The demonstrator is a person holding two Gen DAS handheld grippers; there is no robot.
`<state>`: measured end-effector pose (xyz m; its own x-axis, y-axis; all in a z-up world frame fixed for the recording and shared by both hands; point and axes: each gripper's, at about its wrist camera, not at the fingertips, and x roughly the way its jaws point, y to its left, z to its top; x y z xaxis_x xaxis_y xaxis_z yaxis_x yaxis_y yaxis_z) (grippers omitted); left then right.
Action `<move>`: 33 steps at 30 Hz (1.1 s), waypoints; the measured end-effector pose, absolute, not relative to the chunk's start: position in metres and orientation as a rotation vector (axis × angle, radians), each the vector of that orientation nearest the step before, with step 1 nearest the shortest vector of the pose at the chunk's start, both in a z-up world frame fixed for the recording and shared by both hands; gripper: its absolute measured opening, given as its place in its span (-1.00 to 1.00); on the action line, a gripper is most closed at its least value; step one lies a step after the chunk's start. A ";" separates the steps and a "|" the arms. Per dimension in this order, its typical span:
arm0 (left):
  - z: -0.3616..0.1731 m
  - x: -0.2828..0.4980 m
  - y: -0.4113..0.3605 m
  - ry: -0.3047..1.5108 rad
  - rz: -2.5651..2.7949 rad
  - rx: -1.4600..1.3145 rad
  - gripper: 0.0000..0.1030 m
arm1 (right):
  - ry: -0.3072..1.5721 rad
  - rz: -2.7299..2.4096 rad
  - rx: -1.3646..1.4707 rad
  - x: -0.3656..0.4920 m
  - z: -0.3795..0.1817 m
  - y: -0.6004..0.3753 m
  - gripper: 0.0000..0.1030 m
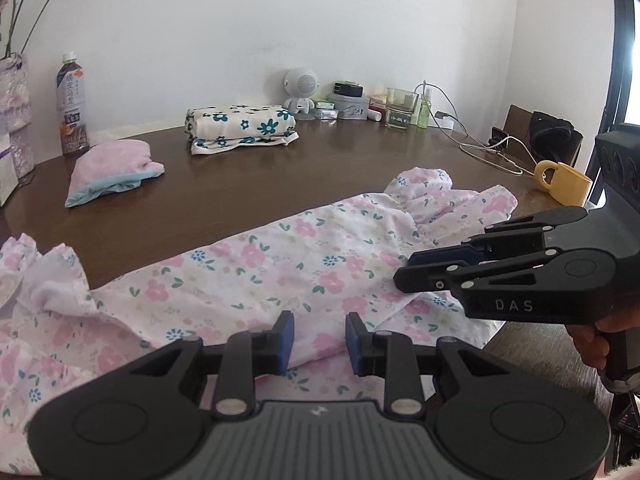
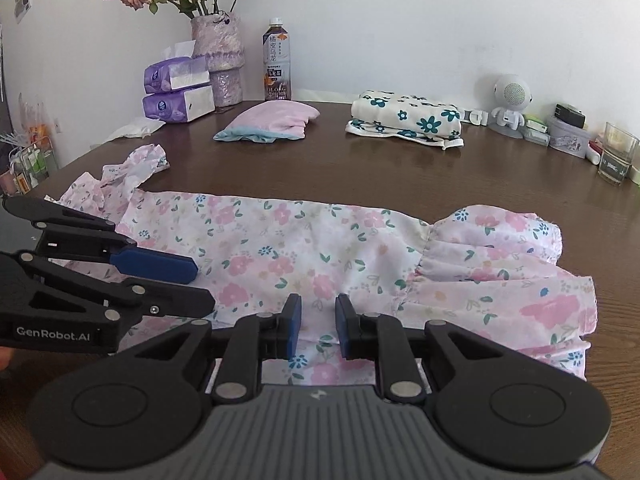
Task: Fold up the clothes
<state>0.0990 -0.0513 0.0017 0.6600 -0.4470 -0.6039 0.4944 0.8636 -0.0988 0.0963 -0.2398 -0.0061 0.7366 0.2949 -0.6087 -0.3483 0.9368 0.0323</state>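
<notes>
A white garment with pink flowers (image 1: 280, 264) (image 2: 300, 240) lies stretched across the dark wooden table (image 1: 240, 200) (image 2: 360, 172), its ruffled ends at both sides. My left gripper (image 1: 320, 342) (image 2: 204, 286) hovers just over the garment's near edge, open, with only fabric showing beneath the gap. My right gripper (image 2: 318, 328) (image 1: 404, 272) hangs over the same near edge, a little to the right. Its blue pads stand apart with nothing between them. The two grippers are close together and angled toward each other.
Farther back lie a folded white garment with teal flowers (image 1: 240, 126) (image 2: 404, 118) and a folded pink piece (image 1: 112, 170) (image 2: 272, 120). A tea bottle (image 2: 277, 66), vase (image 2: 220, 60), tissue packs (image 2: 178, 90), speaker figure (image 2: 510, 108), glass (image 2: 618, 158), yellow mug (image 1: 564, 186) and cables (image 1: 492, 156) line the edges.
</notes>
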 end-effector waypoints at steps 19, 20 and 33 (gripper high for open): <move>0.019 0.082 -0.006 0.638 -0.491 0.031 -0.54 | 0.648 0.334 -0.086 0.095 -0.008 -0.247 -0.65; 0.024 0.086 -0.009 0.622 -0.497 0.037 -0.54 | 0.651 0.341 -0.076 0.095 -0.006 -0.248 -0.63; 0.021 0.166 -0.057 0.656 -0.500 0.132 -0.53 | 0.601 0.345 -0.092 0.163 0.030 -0.227 -0.62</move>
<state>0.1659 -0.0568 0.0212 0.6788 -0.4032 -0.6138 0.4849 0.8738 -0.0377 0.1630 -0.2267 0.0295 0.7696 0.2911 -0.5683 -0.3440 0.9389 0.0150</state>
